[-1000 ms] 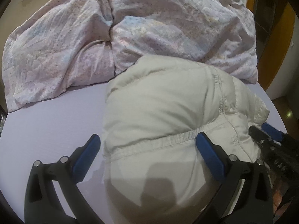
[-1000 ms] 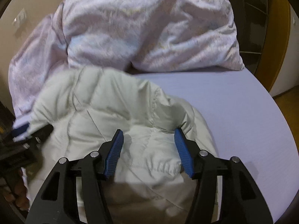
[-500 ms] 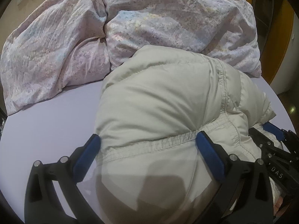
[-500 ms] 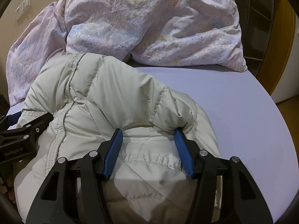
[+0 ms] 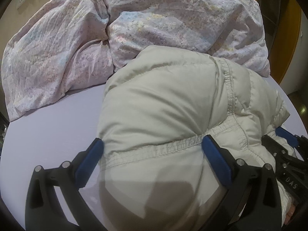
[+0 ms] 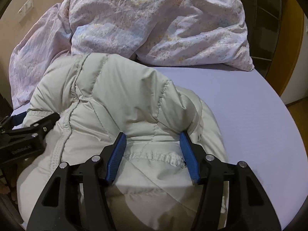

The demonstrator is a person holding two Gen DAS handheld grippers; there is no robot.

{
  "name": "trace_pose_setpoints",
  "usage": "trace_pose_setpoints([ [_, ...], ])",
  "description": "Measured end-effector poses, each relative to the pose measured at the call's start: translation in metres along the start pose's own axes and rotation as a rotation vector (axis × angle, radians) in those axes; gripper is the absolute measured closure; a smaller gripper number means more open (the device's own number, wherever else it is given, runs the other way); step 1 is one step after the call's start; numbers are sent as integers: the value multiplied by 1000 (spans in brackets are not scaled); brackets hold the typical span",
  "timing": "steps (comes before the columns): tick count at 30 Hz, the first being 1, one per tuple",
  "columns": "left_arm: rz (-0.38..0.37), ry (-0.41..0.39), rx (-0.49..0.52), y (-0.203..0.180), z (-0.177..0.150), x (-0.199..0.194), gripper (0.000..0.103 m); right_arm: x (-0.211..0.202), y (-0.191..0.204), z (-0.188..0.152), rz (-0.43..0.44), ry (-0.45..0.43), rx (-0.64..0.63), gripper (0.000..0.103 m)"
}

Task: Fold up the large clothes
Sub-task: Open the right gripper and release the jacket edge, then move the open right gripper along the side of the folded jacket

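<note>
Between each gripper's spread fingers, left gripper (image 5: 153, 150) and right gripper (image 6: 153, 147), bulging cream puffer jacket (image 5: 163, 100).

Cream quilted puffer jacket (image 5: 165, 104) bunched, puffy, on lilac bed sheet (image 5: 48, 134).

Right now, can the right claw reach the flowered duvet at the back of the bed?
Probably not directly: the puffy cream jacket bulges between the open right claw and the duvet, so it would have to lift over it.
</note>
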State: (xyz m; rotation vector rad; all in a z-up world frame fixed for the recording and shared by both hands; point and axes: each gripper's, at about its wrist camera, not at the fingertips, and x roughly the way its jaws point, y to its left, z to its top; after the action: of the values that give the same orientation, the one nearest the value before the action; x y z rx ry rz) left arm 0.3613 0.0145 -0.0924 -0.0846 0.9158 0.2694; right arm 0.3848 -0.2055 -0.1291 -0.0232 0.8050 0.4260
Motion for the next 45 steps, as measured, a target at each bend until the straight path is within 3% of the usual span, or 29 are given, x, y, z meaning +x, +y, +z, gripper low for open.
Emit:
trace_pose_setpoints([
  [7, -5, -2, -3, 1, -1, 0, 2, -19, 1, 3, 5, 6, 40, 45],
  [14, 1, 13, -3, -2, 1, 1, 2, 3, -5, 1, 37, 58, 11, 44],
  [17, -43, 37, -27, 7, 4, -6, 2, -9, -6, 8, 39, 89, 8, 44],
  [21, -82, 33, -69, 31, 4, -26, 2, -36, -23, 15, 63, 44, 52, 43],
  [24, -120, 38, -93, 49, 1, -38, 2, -45, -46, 19, 81, 56, 138, 37],
  [32, -209, 105, -150, 80, -7, -39, 2, -27, -84, 15, 173, 215, 276, 23],
  [36, -239, 126, -158, 78, -11, -36, 2, -15, -94, 13, 259, 290, 356, 13],
  [40, -251, 133, -139, 71, -11, -34, 2, 2, -100, 9, 339, 372, 452, 9],
  [45, -255, 135, -112, 64, -10, -34, 2, 15, -95, 7, 392, 426, 478, 3],
])
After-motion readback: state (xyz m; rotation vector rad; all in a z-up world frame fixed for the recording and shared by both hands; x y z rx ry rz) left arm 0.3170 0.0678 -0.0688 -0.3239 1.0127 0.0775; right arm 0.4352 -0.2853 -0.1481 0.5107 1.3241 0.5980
